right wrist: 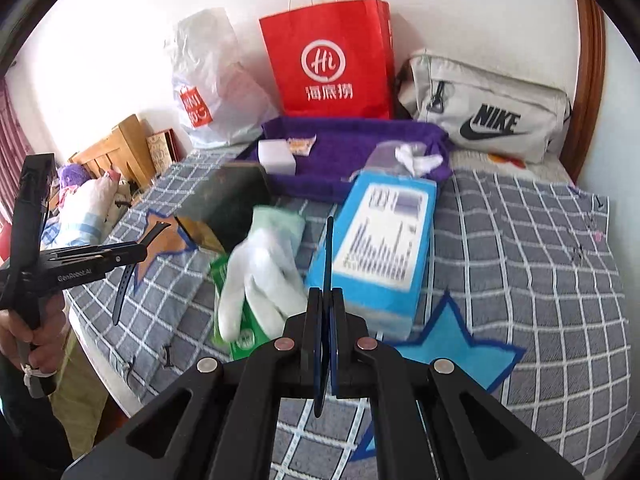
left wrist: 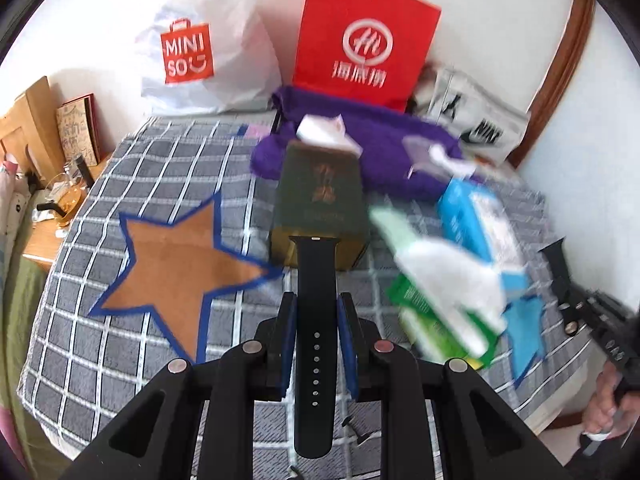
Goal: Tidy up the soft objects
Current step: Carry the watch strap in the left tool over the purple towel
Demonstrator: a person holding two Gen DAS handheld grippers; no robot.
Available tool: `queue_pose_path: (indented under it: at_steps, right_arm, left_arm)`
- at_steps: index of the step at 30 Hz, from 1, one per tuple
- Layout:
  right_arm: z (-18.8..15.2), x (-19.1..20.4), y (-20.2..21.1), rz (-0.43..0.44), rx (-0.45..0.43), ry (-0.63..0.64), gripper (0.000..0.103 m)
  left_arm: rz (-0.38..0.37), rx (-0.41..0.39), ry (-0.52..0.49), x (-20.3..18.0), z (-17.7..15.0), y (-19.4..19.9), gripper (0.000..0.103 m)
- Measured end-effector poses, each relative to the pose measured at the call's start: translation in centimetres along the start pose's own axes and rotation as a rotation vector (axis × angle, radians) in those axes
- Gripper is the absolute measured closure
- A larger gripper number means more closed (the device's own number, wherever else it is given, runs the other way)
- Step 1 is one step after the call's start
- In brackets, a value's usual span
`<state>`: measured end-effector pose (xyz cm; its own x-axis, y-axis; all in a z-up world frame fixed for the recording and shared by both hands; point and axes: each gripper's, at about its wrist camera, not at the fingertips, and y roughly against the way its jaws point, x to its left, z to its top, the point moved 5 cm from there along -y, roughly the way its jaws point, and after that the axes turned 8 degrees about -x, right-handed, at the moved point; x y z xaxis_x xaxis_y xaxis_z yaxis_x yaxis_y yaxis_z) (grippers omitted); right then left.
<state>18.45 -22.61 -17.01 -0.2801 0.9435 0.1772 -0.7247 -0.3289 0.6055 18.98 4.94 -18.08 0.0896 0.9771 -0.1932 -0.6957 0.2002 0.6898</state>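
My left gripper (left wrist: 316, 300) is shut on a black watch strap (left wrist: 314, 264) with a row of holes; the strap lies flat between the pads and sticks out front and back. In the right wrist view the left gripper (right wrist: 144, 250) is at the left, with the same strap (right wrist: 124, 284) hanging below it. My right gripper (right wrist: 329, 292) is shut on a second dark strap (right wrist: 329, 248), seen edge-on and standing upright. Both are above the checked bed cover (right wrist: 520, 260). A white glove (right wrist: 260, 276) lies on a green pack (left wrist: 424, 320) below them.
A blue pack (right wrist: 380, 240) and a dark green box (left wrist: 320, 200) lie mid-bed. Behind are a purple towel (right wrist: 352, 140) with small white items, a red paper bag (right wrist: 328, 60), a white plastic bag (left wrist: 208, 52) and a grey Nike bag (right wrist: 488, 120). Bedside furniture stands at the left.
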Motion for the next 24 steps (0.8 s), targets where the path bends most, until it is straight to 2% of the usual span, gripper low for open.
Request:
queue_pose_path:
  at_steps: [17,24]
  right_arm:
    - [8.2,-2.3,-3.7,0.011,-0.047,-0.028,0.1]
    - [11.4,-3.5,-6.0,0.008,-0.072,-0.029,0.1]
  left_arm:
    - [-0.039,-0.044,0.095,-0.6,9.1,-2.7,0.083]
    - [-0.054,-0.029,0.11,-0.8,12.0,-4.9,0.083]
